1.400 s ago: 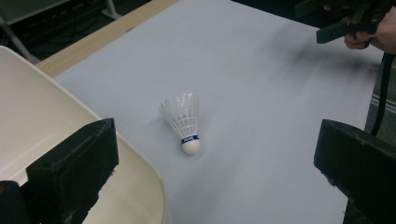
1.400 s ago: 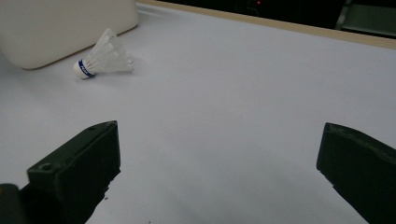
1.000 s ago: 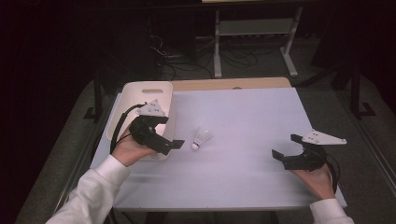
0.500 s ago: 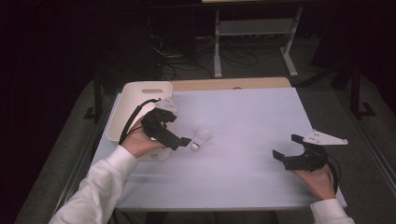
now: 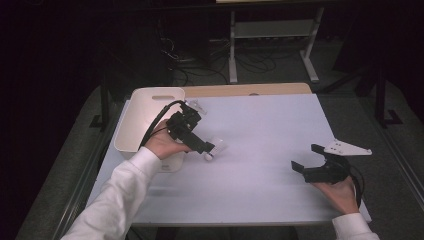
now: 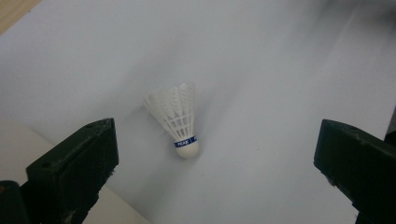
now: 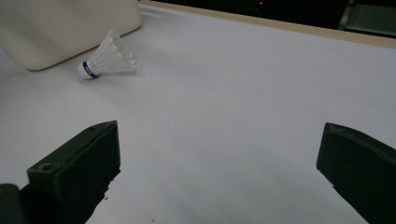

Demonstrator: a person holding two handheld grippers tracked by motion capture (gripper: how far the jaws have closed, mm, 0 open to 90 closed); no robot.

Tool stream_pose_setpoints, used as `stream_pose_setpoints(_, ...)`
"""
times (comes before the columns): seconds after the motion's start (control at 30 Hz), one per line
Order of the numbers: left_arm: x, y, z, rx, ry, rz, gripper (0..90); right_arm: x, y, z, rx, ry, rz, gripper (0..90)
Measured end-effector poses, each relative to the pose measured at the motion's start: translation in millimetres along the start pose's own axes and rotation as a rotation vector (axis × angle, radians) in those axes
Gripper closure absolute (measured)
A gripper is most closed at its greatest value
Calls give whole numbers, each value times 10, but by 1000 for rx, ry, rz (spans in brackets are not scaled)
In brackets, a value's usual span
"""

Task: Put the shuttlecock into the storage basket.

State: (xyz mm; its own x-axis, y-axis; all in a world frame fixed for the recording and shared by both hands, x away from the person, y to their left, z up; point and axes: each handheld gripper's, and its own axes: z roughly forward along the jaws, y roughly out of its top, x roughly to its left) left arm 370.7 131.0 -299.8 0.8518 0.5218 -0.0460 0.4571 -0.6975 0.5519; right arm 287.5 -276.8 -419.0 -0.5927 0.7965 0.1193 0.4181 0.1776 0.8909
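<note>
One white feather shuttlecock (image 6: 179, 122) lies on its side on the white desk (image 5: 270, 130), just beside a white plastic bin (image 5: 142, 117) at the desk's left edge. In the left gripper view the shuttlecock has a blue band above its rounded cork, with the feathers fanning away from the camera.

The left tongs (image 5: 207, 149) hang over the shuttlecock with jaws set wide, one on each side of it and neither touching it. In the high view these tongs cover part of the shuttlecock, so only a pale patch of it can be made out there. The person's left hand (image 5: 162, 145) holds them in front of the bin, and a white sleeve (image 5: 117, 200) runs off the bottom edge.

The right tongs (image 5: 307, 160) rest near the desk's right front corner, well apart from the shuttlecock, jaws also wide and holding nothing. The right hand (image 5: 340, 192) is cut off at the wrist by the frame.

The bin's inside is bright and washed out; whether it holds anything cannot be told. In the right gripper view only its lower corner (image 7: 60, 32) appears, with the shuttlecock (image 7: 107, 58) just beside it.
</note>
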Motion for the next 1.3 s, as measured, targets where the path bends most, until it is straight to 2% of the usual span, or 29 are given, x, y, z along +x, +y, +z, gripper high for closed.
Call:
stream_pose_setpoints(0.1, -6, 51, 29, 9, 19, -5, 0, -2, 1, -4, -2, 2, 2, 0)
stream_pose_setpoints(0.13, -14, 67, 43, 14, 16, -17, 0, -3, 1, -4, -2, 2, 2, 0)
stream_pose_setpoints(0.2, -13, 84, 54, 24, 15, -14, 0, -2, 0, -2, -1, 3, 2, 0)
stream_pose_setpoints(0.27, -30, 111, 91, 30, 16, -38, 0, -1, 0, -2, -1, 4, 2, 0)
stream_pose_setpoints(0.77, -37, 276, 324, 127, 8, -97, 0, 4, -1, -6, -1, 9, 2, 0)
stream_pose_setpoints(1.03, -75, 299, 427, 173, 20, -86, 0, 10, 1, -11, -7, 8, -5, 0)
stream_pose_setpoints(1.3, -67, 302, 549, 189, 34, -108, 0, 19, 1, -7, -7, 11, -6, 0)
